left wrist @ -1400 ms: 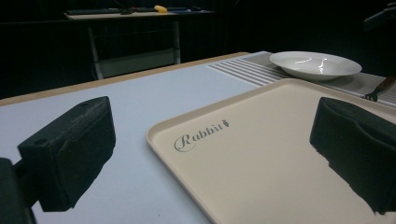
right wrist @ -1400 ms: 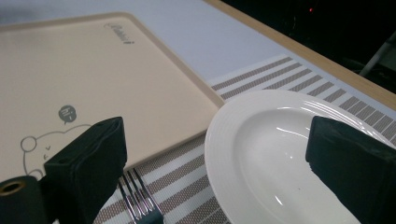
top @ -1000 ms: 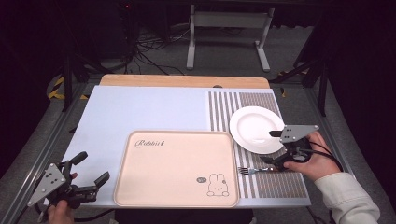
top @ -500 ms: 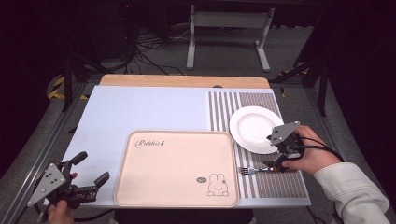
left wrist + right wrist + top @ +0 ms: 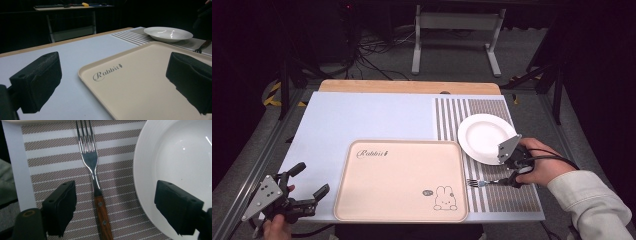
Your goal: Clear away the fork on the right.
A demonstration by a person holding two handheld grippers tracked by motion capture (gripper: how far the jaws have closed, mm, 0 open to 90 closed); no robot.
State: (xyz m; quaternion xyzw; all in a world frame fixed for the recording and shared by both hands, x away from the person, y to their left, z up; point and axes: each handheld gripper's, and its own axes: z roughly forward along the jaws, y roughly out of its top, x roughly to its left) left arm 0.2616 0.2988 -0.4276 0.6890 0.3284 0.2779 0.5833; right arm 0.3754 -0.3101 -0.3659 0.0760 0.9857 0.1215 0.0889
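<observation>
A fork [image 5: 92,162] with a wooden handle lies on the striped mat [image 5: 50,155], tines pointing toward the tray. My right gripper [image 5: 118,205] stands open low over the handle, one jaw on each side, not touching it. In the high view the right gripper [image 5: 512,176] hides the handle, and the fork [image 5: 479,183] pokes out to its left. The white plate [image 5: 486,137] lies just behind the gripper, and its rim [image 5: 150,182] runs under the right jaw. My left gripper [image 5: 311,180] rests open at the table's near left corner, beside the beige rabbit tray [image 5: 402,180].
The beige tray [image 5: 150,82] is bare and fills the front middle of the pale blue mat [image 5: 362,117]. The plate [image 5: 168,33] sits beyond it. A wooden table edge [image 5: 409,86] runs along the back, with metal stand legs and cables on the floor behind.
My right gripper has moved from the plate's near edge down and slightly left, lowering over the fork's handle. The left gripper has stayed put.
</observation>
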